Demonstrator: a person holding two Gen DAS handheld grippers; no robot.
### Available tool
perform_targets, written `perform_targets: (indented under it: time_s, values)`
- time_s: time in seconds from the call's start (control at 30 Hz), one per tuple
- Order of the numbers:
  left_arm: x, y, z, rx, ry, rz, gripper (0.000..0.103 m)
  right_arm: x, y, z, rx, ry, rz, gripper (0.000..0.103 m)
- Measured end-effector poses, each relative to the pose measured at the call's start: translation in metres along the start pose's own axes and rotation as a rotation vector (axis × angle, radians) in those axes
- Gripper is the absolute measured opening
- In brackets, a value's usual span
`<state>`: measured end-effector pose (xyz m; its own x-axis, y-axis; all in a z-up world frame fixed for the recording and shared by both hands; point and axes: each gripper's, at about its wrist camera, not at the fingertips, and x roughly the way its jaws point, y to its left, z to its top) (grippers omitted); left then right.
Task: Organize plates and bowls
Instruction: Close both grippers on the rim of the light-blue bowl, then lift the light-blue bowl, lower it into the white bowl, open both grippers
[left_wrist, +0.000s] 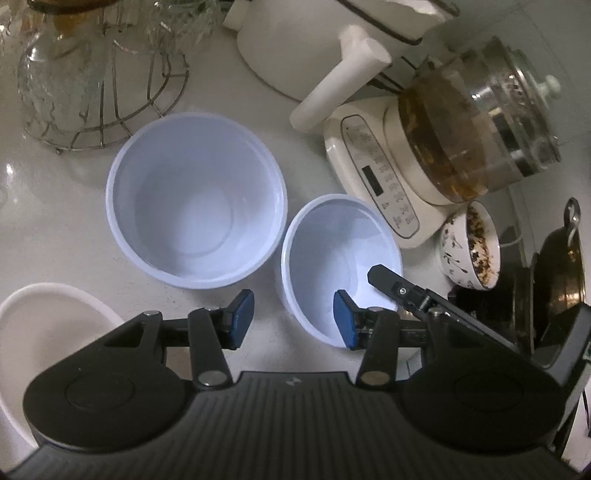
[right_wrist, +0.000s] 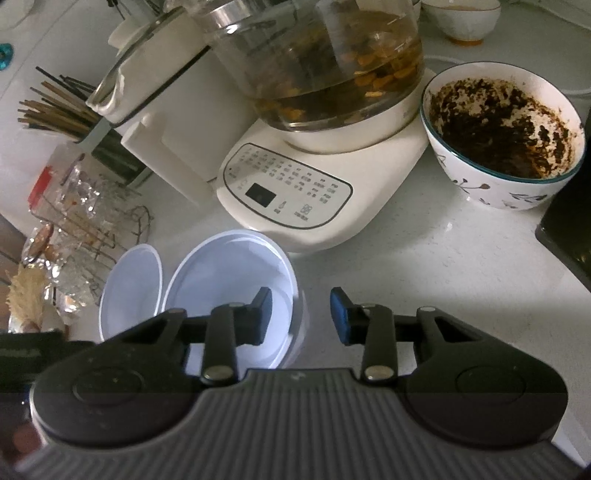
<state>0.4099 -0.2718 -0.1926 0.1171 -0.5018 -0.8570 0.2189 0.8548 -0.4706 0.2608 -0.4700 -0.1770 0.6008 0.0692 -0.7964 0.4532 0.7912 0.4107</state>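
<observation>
Both grippers, left gripper (left_wrist: 293, 319) and right gripper (right_wrist: 301, 315), hold jaws wide open and empty, straddling the smaller pale-blue plastic bowl's (left_wrist: 332, 258) rim, likely for nesting into the larger pale-blue plastic bowl (left_wrist: 195, 201) on the white counter (left_wrist: 66, 206)

Two empty pale-blue bowls: larger bowl (left_wrist: 195, 201); smaller bowl (left_wrist: 338, 266) just beside.

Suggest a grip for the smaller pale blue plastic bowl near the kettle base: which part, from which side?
Grip the smaller pale blue plastic bowl by its thin rim, one finger inside the wall and one outside, coming from above on the near side. It sits upright, open and empty, too wide to span. The right claw already straddles that rim, open; the left claw is open too. Avoid the far side: the cream kettle base crowds it.
</observation>
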Motion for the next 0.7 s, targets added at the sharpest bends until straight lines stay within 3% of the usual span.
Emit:
perform_targets:
  time_s: [0.17,0.43,0.7]
  values:
    - [0.009,-0.001,0.003,-0.034,-0.022,0.032,0.048,0.012,-0.001,0.004,-0.008,0.03,0.017,0.03]
    - [0.017,-0.008,0.004,-0.031,-0.033,0.064,0.011,0.016,-0.002,0.005,-0.052,0.063,0.007,0.015]
    - [0.019,-0.024,0.001,0.032,-0.021,0.082,0.008,0.008,-0.003,0.001,-0.066,0.073,-0.007,0.014]
